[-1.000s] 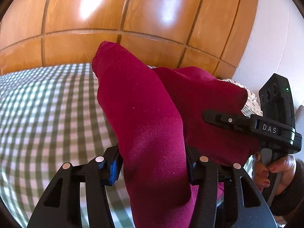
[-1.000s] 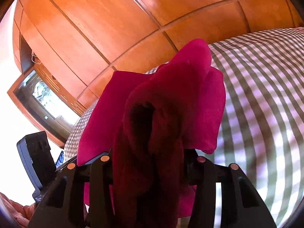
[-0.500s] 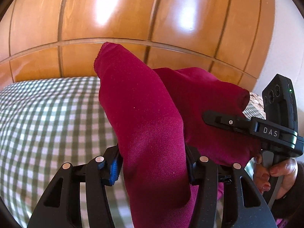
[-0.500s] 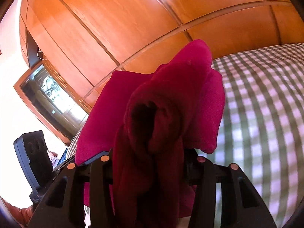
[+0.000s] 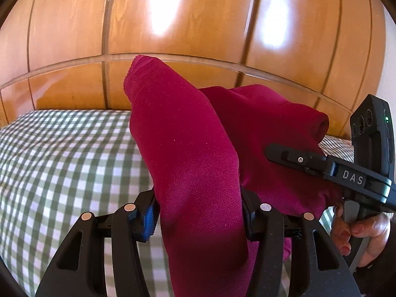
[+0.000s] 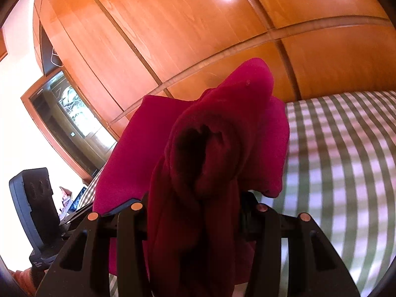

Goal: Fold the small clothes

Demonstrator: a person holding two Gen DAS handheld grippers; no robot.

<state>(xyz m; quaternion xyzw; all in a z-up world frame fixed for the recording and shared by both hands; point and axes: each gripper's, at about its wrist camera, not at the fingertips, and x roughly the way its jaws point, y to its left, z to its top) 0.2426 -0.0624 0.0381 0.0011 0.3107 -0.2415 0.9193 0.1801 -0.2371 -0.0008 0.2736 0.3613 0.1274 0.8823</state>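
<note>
gripping red garment (image 5: 193, 163) w/ both grippers

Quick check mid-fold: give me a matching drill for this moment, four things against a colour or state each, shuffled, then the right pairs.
Things:
1. magenta knit garment
2. checked bed cover
3. glossy wooden wardrobe panels
4. left gripper

States:
A. green and white
B. clamped on fabric
C. orange-brown, reflecting light
D. held up by both grippers

Pairs: 1-D, 2-A, 3-C, 4-B. The right gripper grips the same garment.
</note>
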